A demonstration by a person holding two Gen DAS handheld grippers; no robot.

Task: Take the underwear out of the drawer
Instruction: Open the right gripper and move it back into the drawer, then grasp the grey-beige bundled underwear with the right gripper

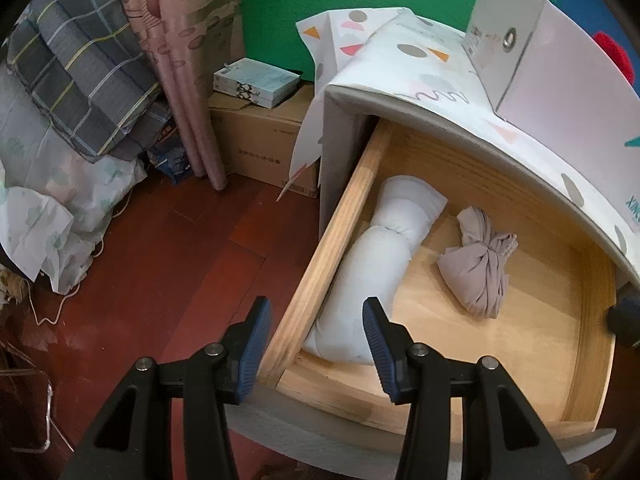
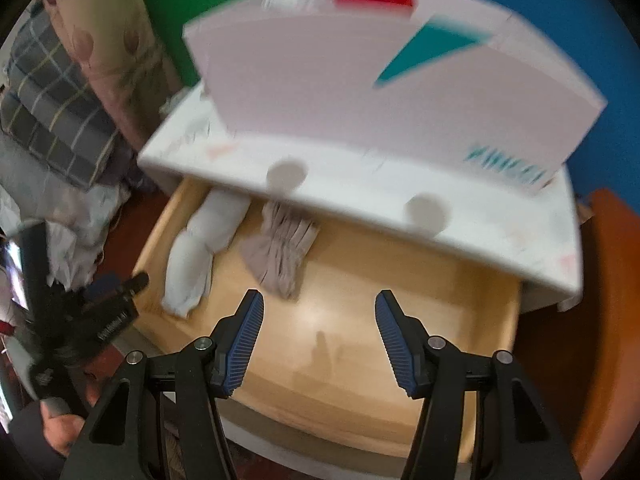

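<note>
A wooden drawer (image 1: 332, 248) stands pulled out of a white cabinet. Inside lie a white rolled garment (image 1: 372, 264) along the left wall and a beige knotted garment (image 1: 480, 264) nearer the middle. My left gripper (image 1: 316, 316) is open and straddles the drawer's front left corner, one finger outside the wall and the other over the white roll, neither pressing. The right wrist view is blurred. There my right gripper (image 2: 320, 308) is open over the bare drawer floor (image 2: 440, 320), just in front of the beige garment (image 2: 280, 252) and right of the white roll (image 2: 196, 256), with nothing between its fingers.
A patterned cover (image 1: 420, 64) drapes the cabinet top, and a white box (image 1: 560, 64) stands on it, overhanging the drawer's back. On the red wood floor (image 1: 180, 260) to the left are a cardboard box (image 1: 260, 140), a curtain (image 1: 180, 60) and piled bedding (image 1: 72, 60).
</note>
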